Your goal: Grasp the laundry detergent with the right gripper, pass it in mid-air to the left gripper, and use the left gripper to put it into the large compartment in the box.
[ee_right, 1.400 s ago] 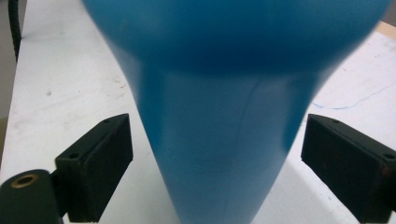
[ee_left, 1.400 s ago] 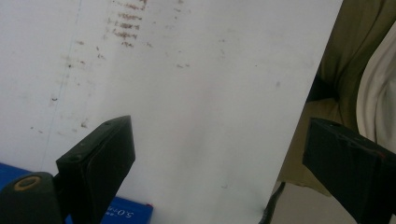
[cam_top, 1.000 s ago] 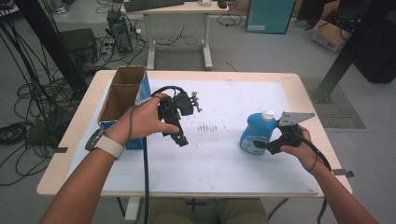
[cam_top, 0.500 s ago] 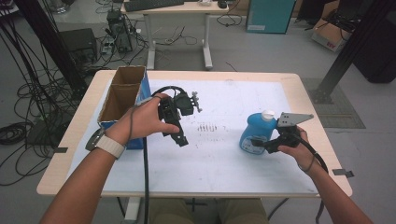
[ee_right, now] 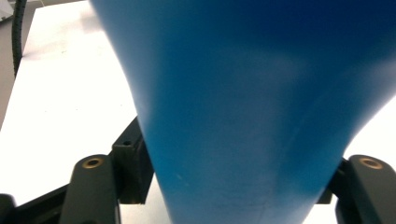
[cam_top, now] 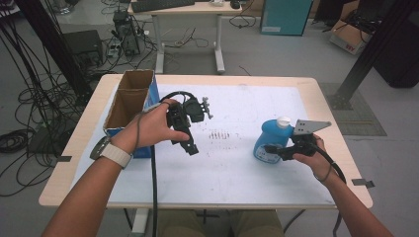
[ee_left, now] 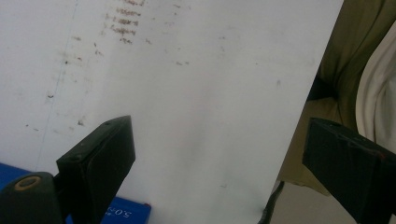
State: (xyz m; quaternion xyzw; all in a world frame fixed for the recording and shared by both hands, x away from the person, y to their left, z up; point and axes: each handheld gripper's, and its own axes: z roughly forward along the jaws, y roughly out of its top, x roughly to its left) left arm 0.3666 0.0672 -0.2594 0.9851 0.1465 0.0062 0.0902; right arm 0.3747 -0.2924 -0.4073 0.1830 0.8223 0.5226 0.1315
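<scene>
The table [cam_top: 207, 183], covered by a white sheet, carried a cardboard box [cam_top: 129, 101] at its far left and a blue bottle [cam_top: 269, 143] with a white cap standing toward the right. The right gripper [cam_top: 276, 150] had just been closing its jaws, and in the right gripper view the blue bottle [ee_right: 261, 116] sat between them with both sides pressed. A good grip likely meant squeezing low on the body and level, so the bottle would not tip when lifted. The left gripper [cam_top: 190, 145] hung above the sheet, jaws wide and empty. A second earlier, the right jaws stood wider around the bottle.
</scene>
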